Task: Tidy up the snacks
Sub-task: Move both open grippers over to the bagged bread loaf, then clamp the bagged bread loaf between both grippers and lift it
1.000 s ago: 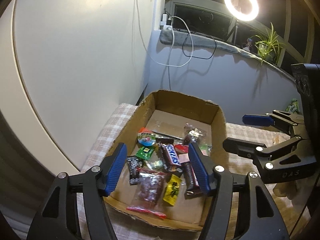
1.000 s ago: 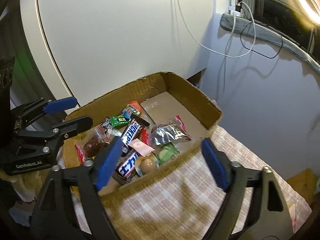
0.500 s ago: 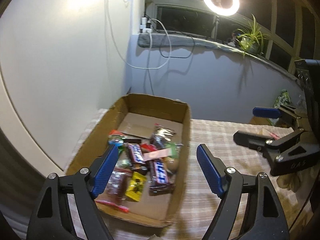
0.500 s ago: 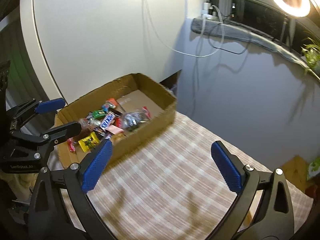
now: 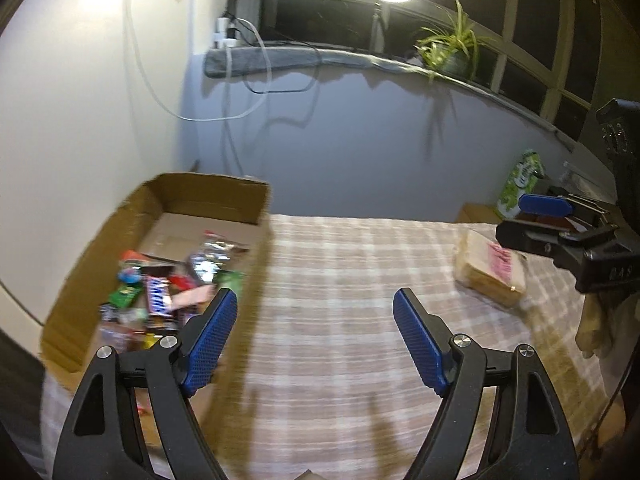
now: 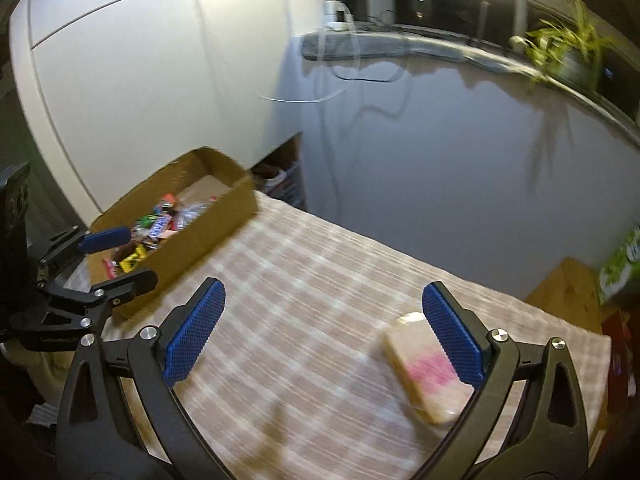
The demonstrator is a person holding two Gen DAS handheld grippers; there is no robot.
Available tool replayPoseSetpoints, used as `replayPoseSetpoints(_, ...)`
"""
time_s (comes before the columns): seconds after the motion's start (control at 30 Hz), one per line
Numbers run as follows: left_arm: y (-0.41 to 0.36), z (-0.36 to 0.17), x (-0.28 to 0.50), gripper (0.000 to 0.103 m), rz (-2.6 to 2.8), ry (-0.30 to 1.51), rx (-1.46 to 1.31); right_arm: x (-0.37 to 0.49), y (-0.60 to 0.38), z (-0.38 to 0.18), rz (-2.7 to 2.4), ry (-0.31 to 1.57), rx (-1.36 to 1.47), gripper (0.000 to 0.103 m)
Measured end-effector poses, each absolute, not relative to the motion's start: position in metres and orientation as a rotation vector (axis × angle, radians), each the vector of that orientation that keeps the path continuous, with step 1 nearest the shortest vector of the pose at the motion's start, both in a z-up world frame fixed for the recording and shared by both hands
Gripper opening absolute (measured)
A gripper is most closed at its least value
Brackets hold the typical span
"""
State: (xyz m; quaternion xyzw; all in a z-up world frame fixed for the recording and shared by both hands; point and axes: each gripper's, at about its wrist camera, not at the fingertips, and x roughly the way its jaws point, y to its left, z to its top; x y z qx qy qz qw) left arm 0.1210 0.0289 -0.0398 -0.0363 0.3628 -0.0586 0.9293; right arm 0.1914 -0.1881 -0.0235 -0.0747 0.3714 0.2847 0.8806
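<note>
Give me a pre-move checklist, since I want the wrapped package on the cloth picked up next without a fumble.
1. Right gripper open and holding nothing: ok.
2. Left gripper open and holding nothing: ok.
3. Wrapped package lying free on the checked tablecloth, nothing on top: ok.
4. Right gripper centred on the package: not ok; the package sits off to the side, behind one of the fingers.
5. Cardboard box has bare floor at its far end for the package: ok.
6. Package contents and stiffness: cannot tell, the view is blurred.
</note>
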Motion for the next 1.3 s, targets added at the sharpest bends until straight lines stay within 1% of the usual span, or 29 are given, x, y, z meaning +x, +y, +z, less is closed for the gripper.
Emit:
replayPoseSetpoints(0.27,-0.017,-0.049,0.134,0.08,-0.222,0.778,-0.093,0.211,-0.248,-0.04,0.529,0.845,-0.055,0.101)
replayPoseSetpoints(0.47,-0.053,-0.062,0.145,0.08,-0.299,0.814,-0.114,0.232,-0.286,-0.062,0.507,0.918,0.02,0.101)
replayPoseSetpoints(0.93,-0.102,-0.086,0.172,0.08,-0.4,0.901,-0.161,0.262,-0.318,-0.106,0.576,1.025,0.125,0.1)
replayPoseSetpoints(1.0,-0.108,-0.089,0.174,0.08,-0.413,0.912,-0.166,0.265,-0.319,-0.111,0.586,1.04,0.133,0.095)
replayPoseSetpoints(1.17,-0.124,-0.097,0.179,0.08,-0.438,0.94,-0.169,0.268,-0.323,-0.12,0.596,1.051,0.145,0.091)
replayPoseSetpoints(1.3,-0.136,-0.102,0.184,0.08,-0.46,0.961,-0.175,0.27,-0.326,-0.128,0.613,1.077,0.16,0.079)
